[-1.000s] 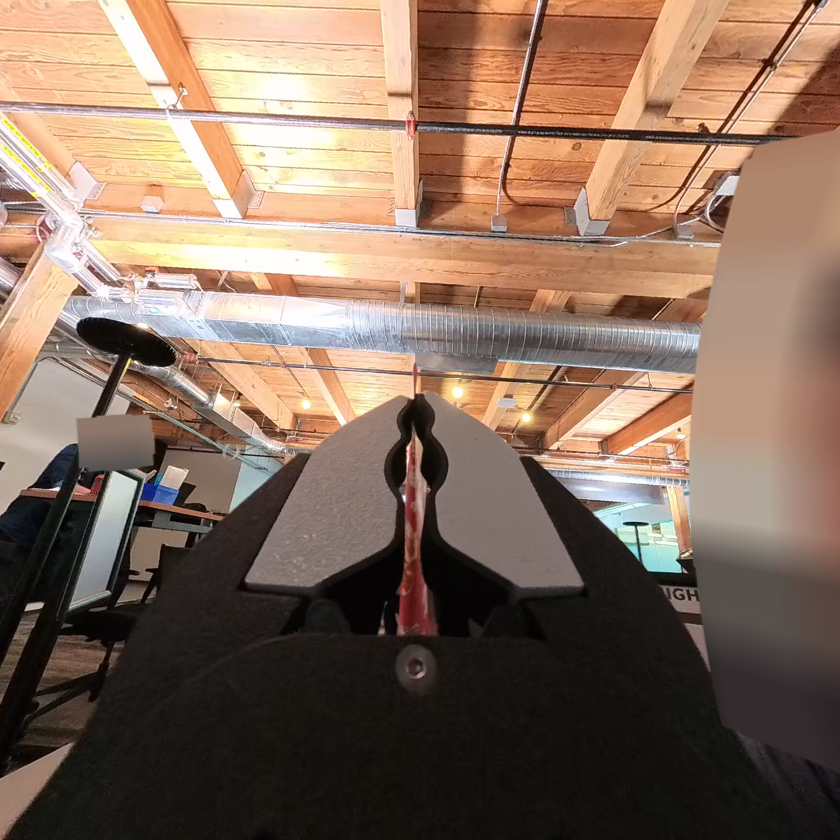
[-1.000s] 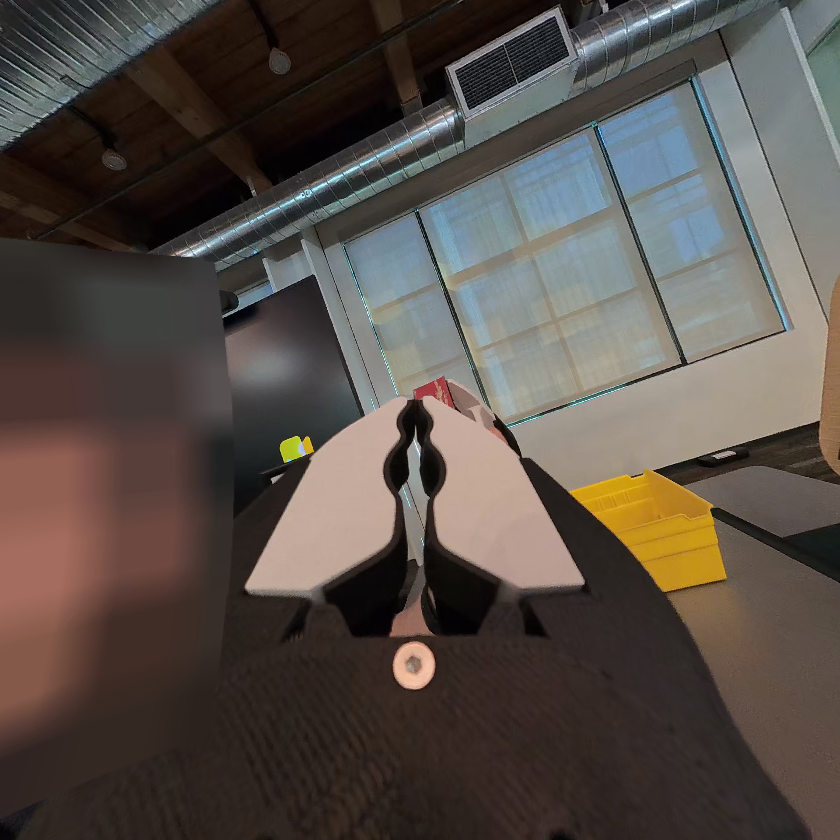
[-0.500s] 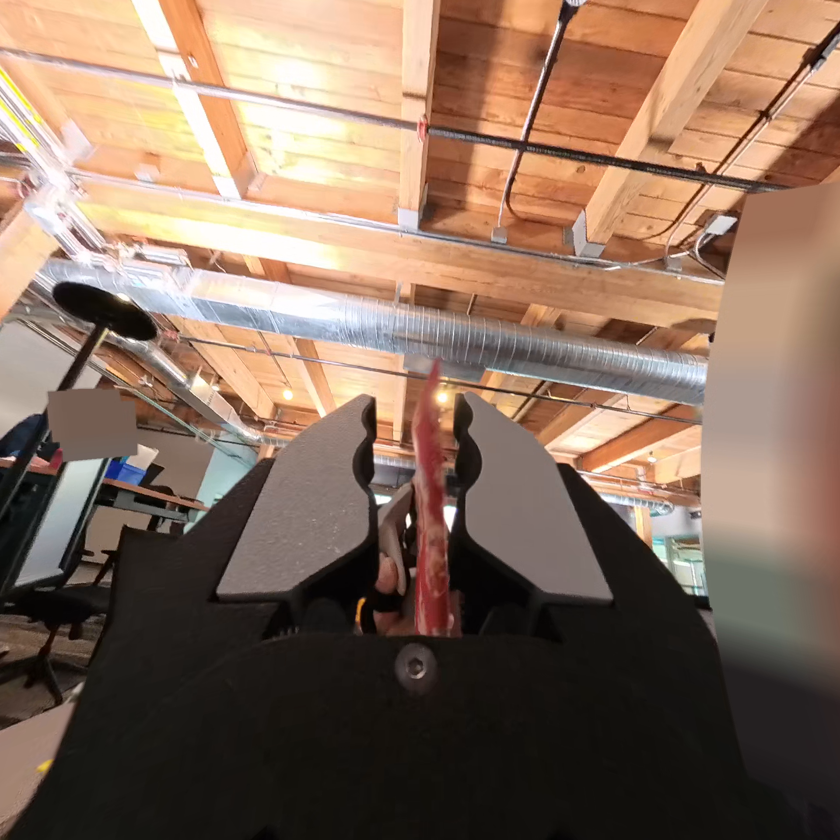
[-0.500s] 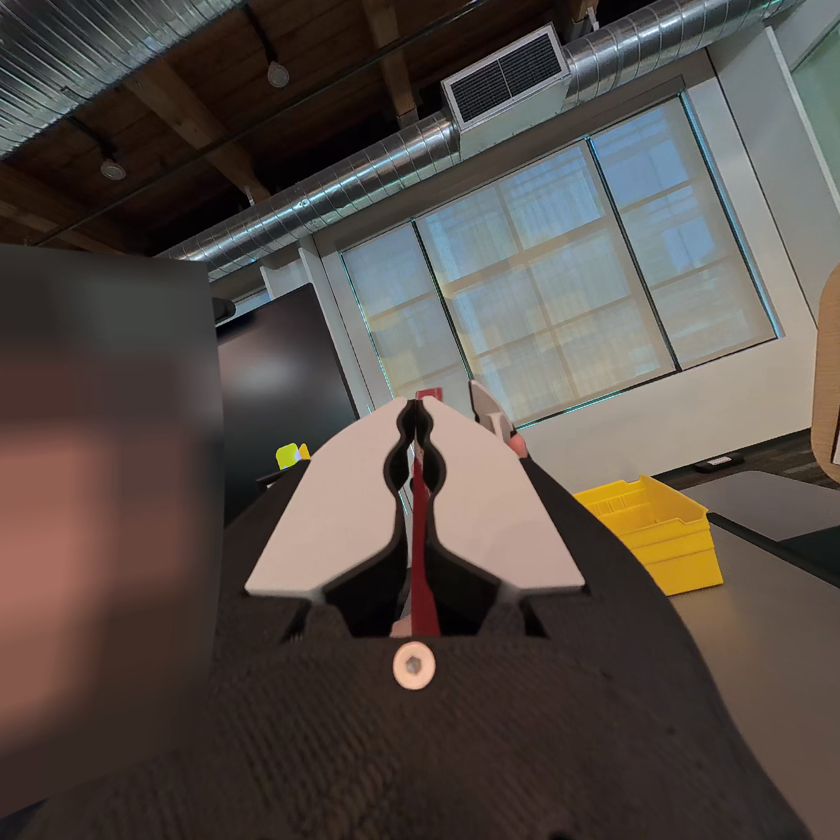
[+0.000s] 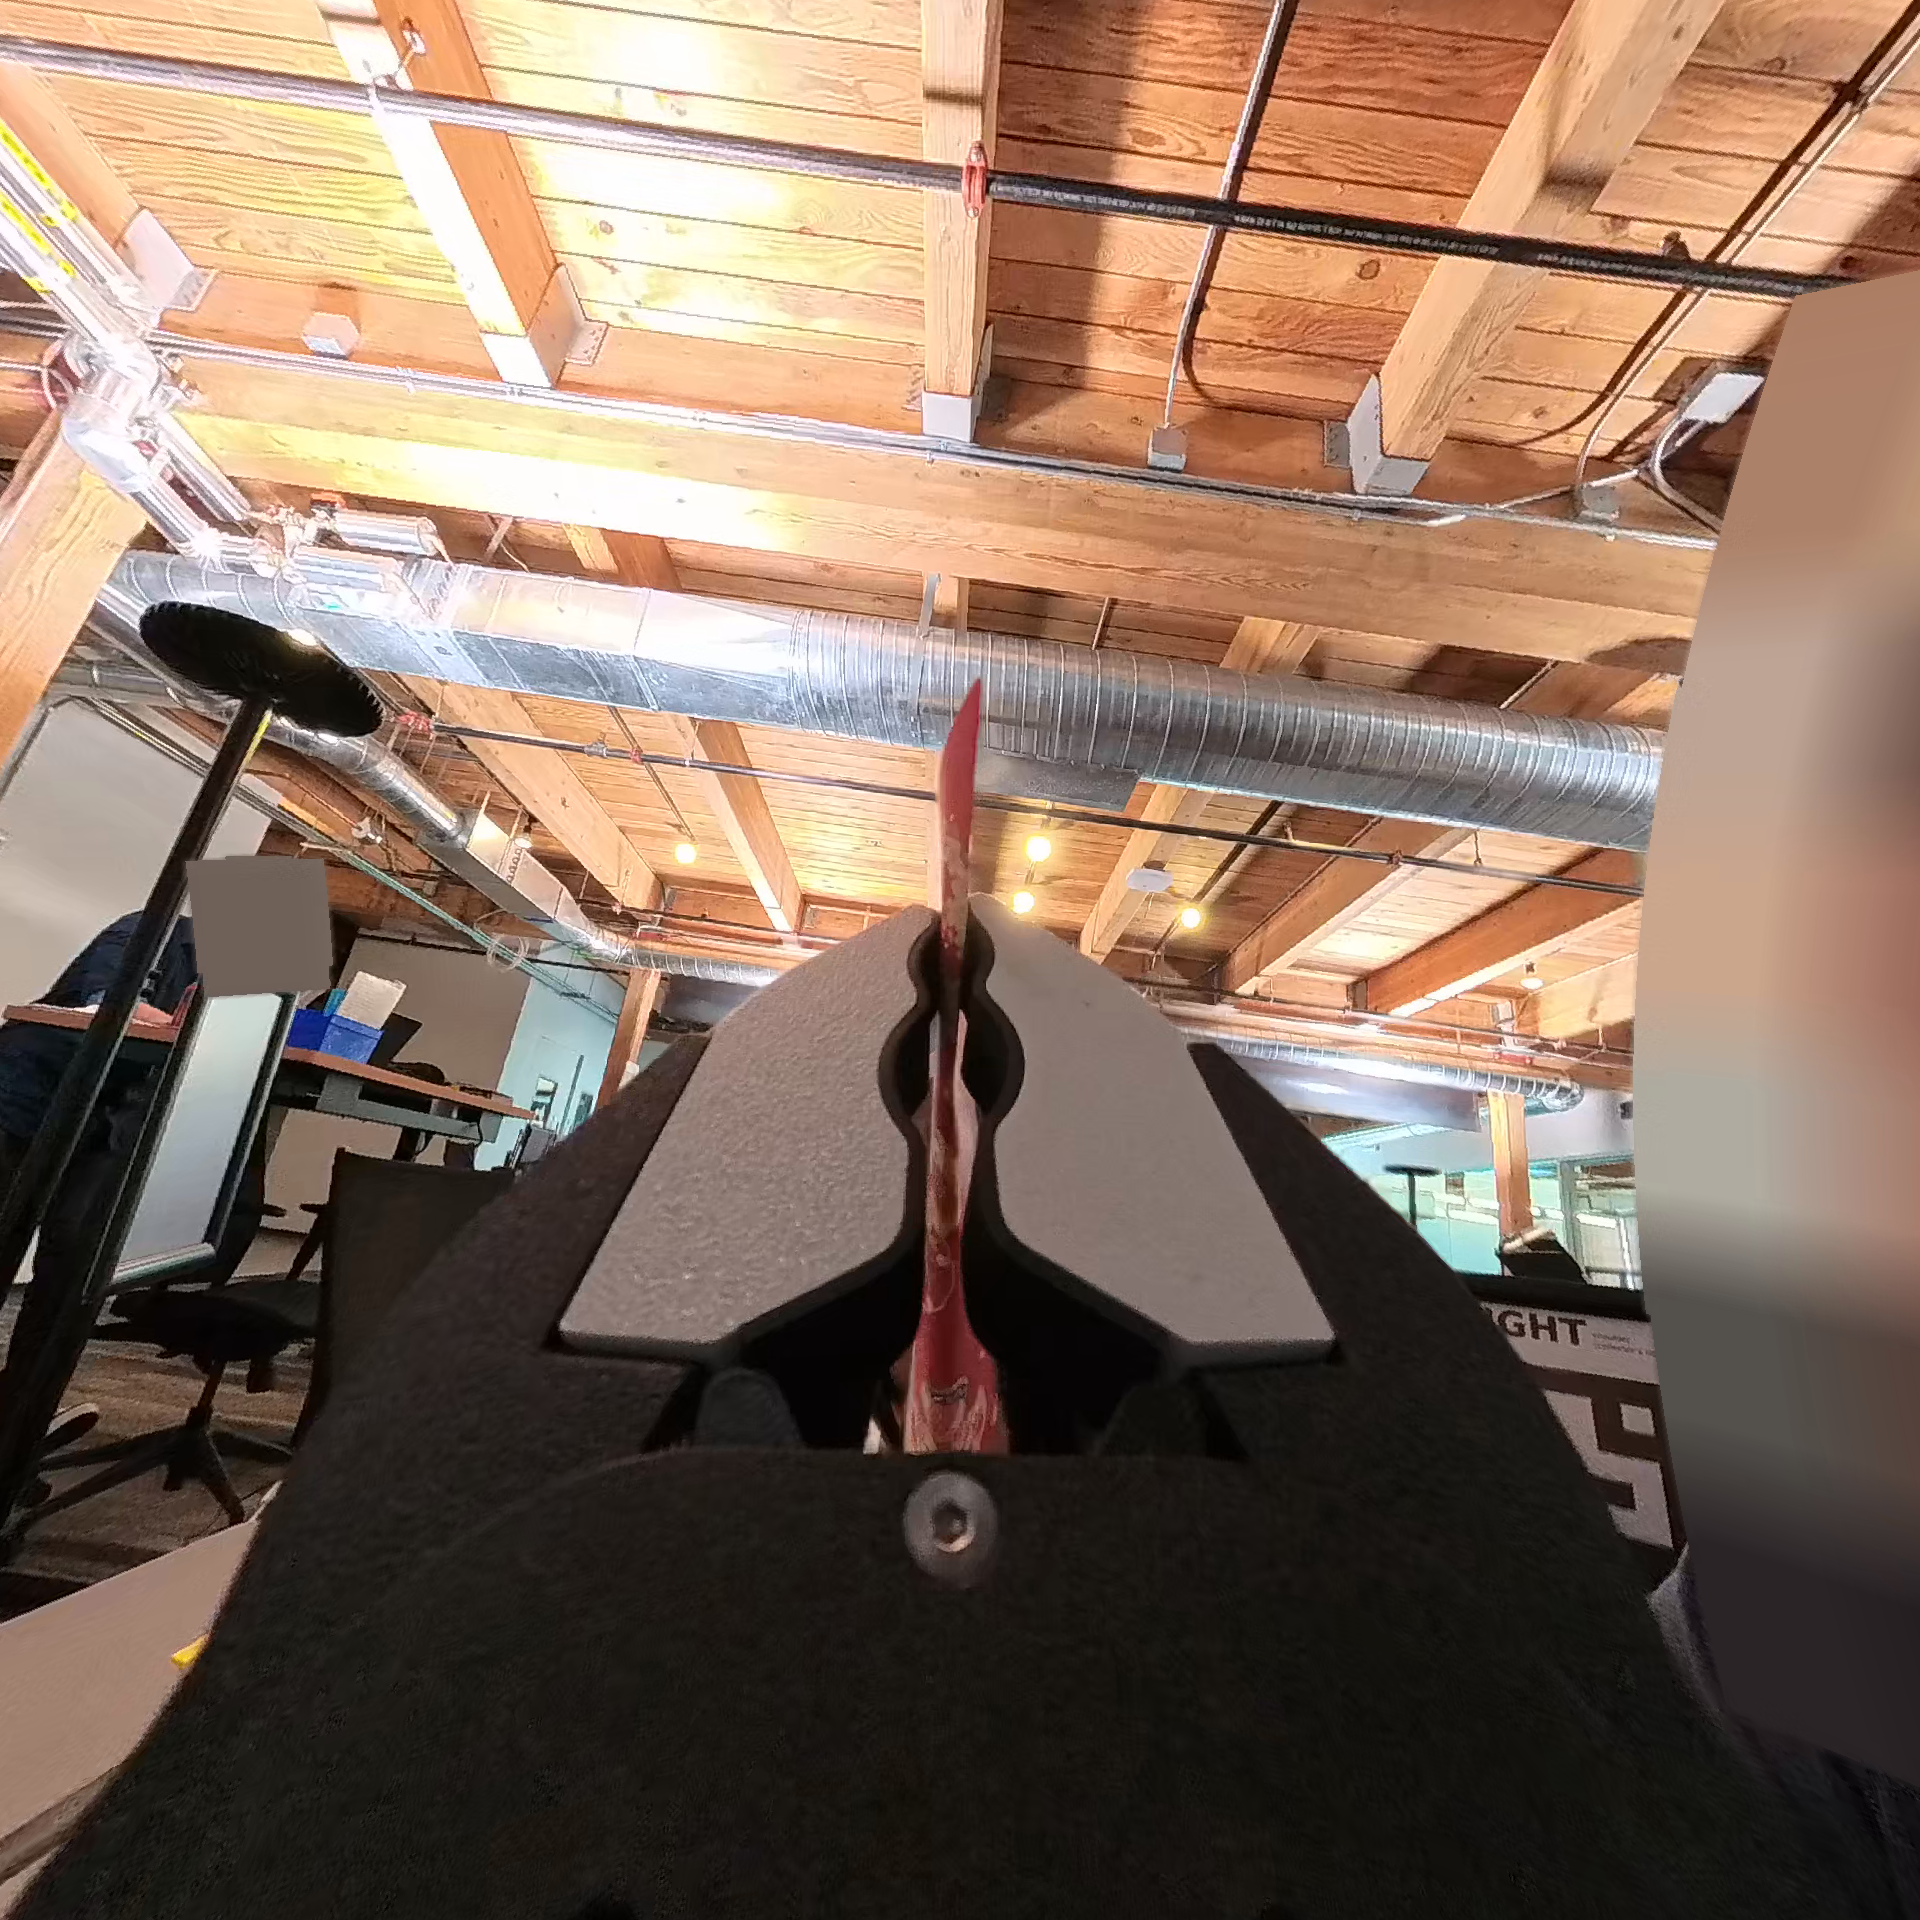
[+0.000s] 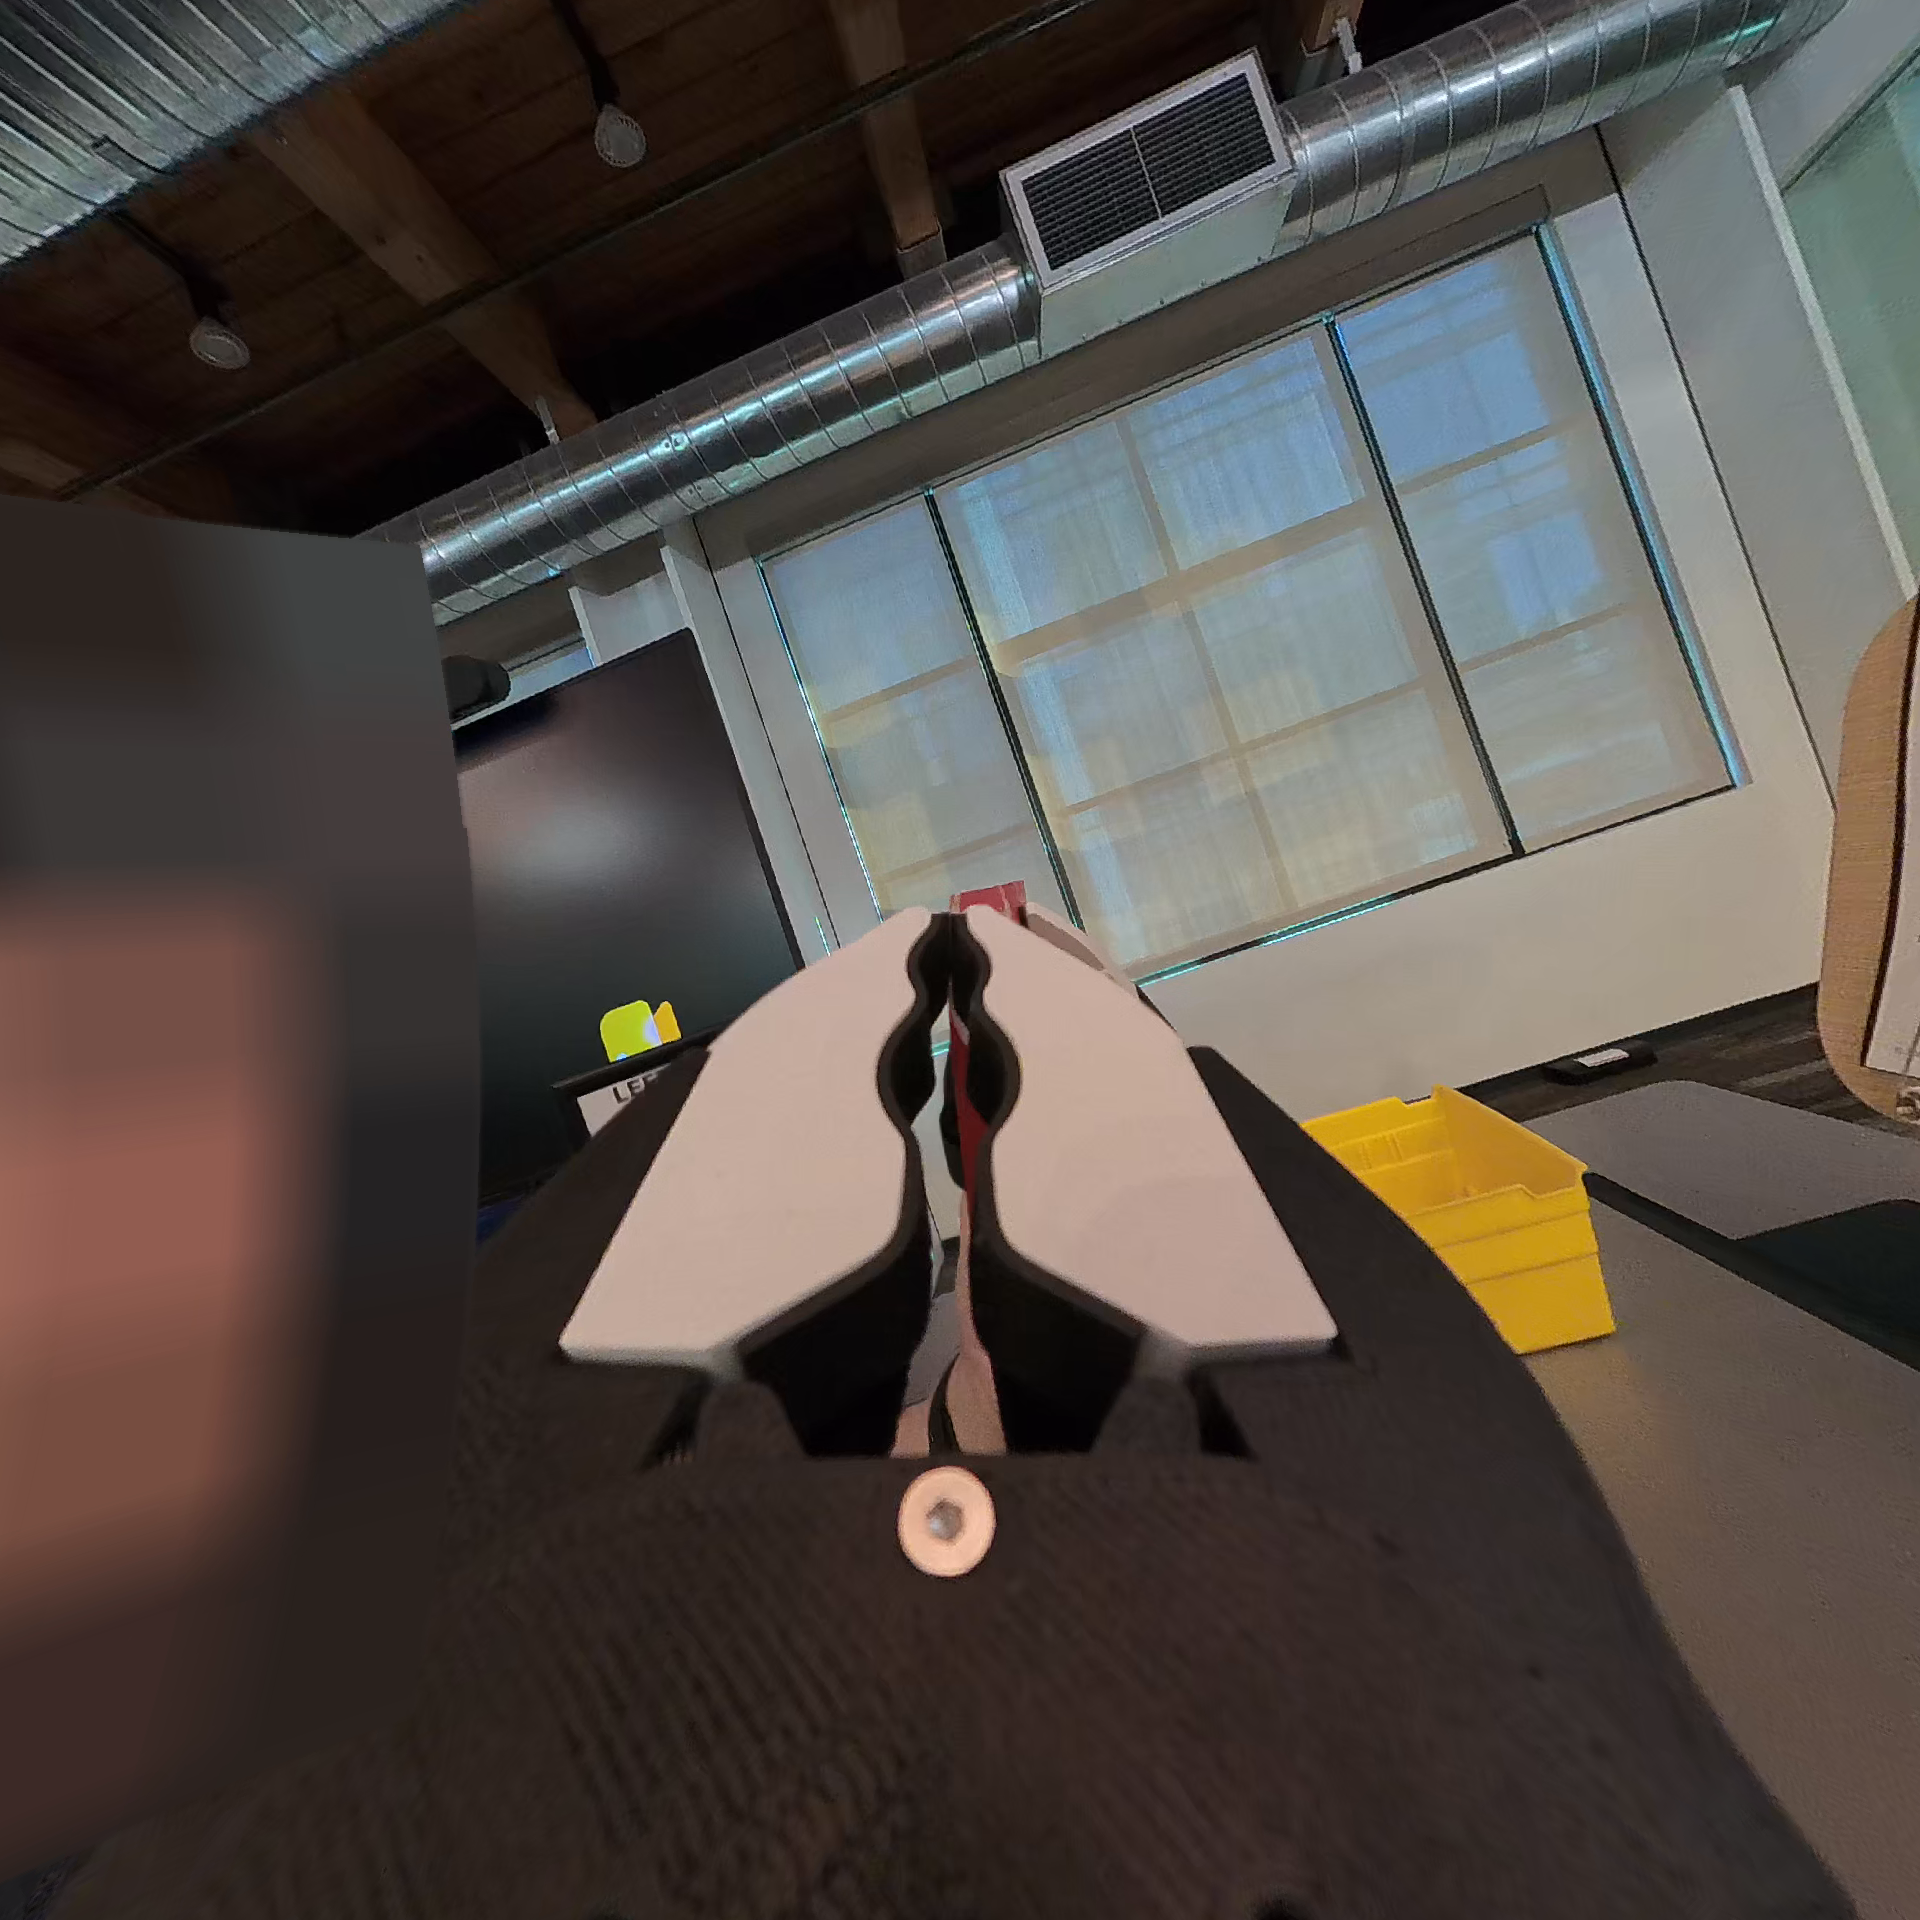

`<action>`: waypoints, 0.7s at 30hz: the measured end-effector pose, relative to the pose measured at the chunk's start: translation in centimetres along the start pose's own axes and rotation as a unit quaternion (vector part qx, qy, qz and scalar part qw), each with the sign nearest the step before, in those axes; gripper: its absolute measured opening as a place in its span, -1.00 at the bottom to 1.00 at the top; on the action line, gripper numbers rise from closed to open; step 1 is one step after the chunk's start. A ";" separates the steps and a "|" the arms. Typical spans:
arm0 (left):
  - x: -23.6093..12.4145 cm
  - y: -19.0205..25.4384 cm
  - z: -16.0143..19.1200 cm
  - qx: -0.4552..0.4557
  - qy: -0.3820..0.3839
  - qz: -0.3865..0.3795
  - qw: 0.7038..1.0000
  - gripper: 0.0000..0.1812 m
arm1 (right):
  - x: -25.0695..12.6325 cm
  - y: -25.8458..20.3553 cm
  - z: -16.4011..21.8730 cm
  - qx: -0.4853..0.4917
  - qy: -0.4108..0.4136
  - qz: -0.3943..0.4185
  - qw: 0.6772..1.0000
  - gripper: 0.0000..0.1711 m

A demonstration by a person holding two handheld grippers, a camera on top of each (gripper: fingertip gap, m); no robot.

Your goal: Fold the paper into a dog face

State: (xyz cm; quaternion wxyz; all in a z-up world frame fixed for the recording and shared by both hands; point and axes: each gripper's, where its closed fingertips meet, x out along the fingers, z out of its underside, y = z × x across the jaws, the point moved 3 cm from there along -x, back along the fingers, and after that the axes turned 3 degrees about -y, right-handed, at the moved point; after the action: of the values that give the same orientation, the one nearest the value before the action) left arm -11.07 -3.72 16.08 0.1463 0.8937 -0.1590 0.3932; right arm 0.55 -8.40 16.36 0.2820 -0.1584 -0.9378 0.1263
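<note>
pinching the red patterned paper (image 5: 954,1195) edge-on, the left gripper (image 5: 951,935) is closed on it; the right gripper (image 6: 951,930) is closed on the same paper (image 6: 971,1101), probably to press a crease.

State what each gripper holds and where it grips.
Both grippers are shut on the red paper, seen edge-on. The left gripper clamps it below its protruding tip; the right gripper pinches it at the jaws' tips.
</note>
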 end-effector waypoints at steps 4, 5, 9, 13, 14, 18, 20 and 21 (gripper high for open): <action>-0.3 -0.3 -0.6 0.007 0.007 -0.008 1.000 -1.00 | -0.1 0.3 0.0 0.005 0.000 0.003 1.000 -0.99; -0.3 -0.2 -0.7 0.009 0.006 -0.008 1.000 -1.00 | -0.1 0.2 0.0 0.008 0.000 0.000 1.000 -0.99; -0.4 -0.2 -1.1 0.012 0.015 -0.008 1.000 -1.00 | 0.1 0.3 0.2 0.010 -0.002 0.000 1.000 -0.99; -0.8 -0.5 -1.9 0.001 0.042 -0.014 0.999 -1.00 | 0.0 0.5 0.3 0.016 0.000 0.001 1.000 -0.99; -1.0 -0.6 -2.1 -0.007 0.048 -0.014 0.999 -1.00 | 0.0 0.6 0.3 0.017 -0.001 0.002 1.000 -0.99; -1.2 -0.8 -2.5 -0.007 0.047 -0.012 0.999 -1.00 | 0.2 0.8 0.7 0.022 -0.010 0.004 1.000 -0.99; -1.3 -0.8 -2.9 0.001 0.057 -0.015 0.998 -1.00 | 0.3 1.0 1.0 0.024 -0.019 0.005 1.000 -0.99; -1.4 -0.9 -3.0 0.003 0.057 -0.016 0.998 -1.00 | 0.4 1.0 1.2 0.027 -0.021 0.005 0.999 -0.99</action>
State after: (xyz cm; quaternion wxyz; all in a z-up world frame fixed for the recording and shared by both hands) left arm -13.57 -1.56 16.83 0.1590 0.8727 -0.1352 0.4414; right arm -0.17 -7.47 15.27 0.2661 -0.1533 -0.9388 0.1562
